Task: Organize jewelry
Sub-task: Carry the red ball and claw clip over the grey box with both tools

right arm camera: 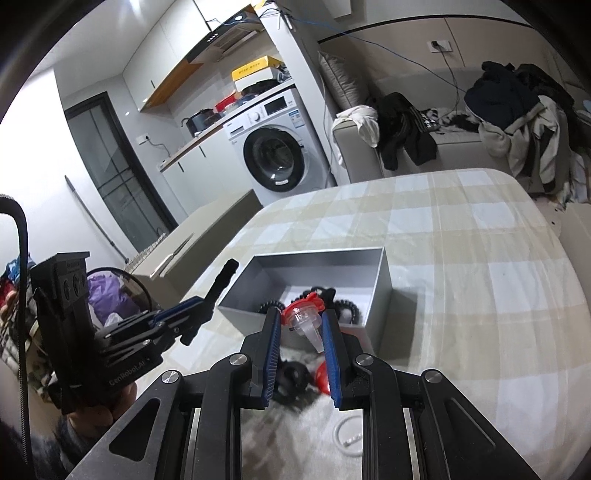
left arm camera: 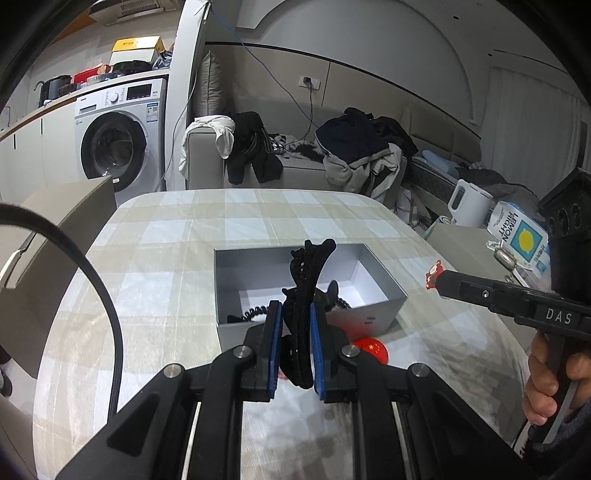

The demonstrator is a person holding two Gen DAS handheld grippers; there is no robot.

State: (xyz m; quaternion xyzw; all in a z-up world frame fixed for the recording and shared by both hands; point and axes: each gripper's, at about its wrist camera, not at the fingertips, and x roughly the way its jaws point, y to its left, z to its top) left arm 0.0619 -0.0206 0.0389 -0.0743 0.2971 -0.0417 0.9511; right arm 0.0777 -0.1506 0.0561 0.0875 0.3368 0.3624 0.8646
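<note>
Lived-in small apartment: washing machine [right arm camera: 275,157] under a kitchen counter [right arm camera: 207,136], clothes-strewn sofa [left arm camera: 295,155], range hood [right arm camera: 229,33], checked tablecloth [right arm camera: 461,240].

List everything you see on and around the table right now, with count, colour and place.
Open rectangular grey box: one, grey, table centre.
Black coiled hair ties: several, black, inside box.
Black braided band: one, black, in left gripper.
Red and clear plastic clip: one, in right gripper.
Round red badge: one, red, on cloth before box.
White ring: one, near table edge.
Checked tablecloth: one, beige and pale blue.
White front-loading washing machine: one, behind the table.
Left gripper: shut on band.
Right gripper: shut on clip.
</note>
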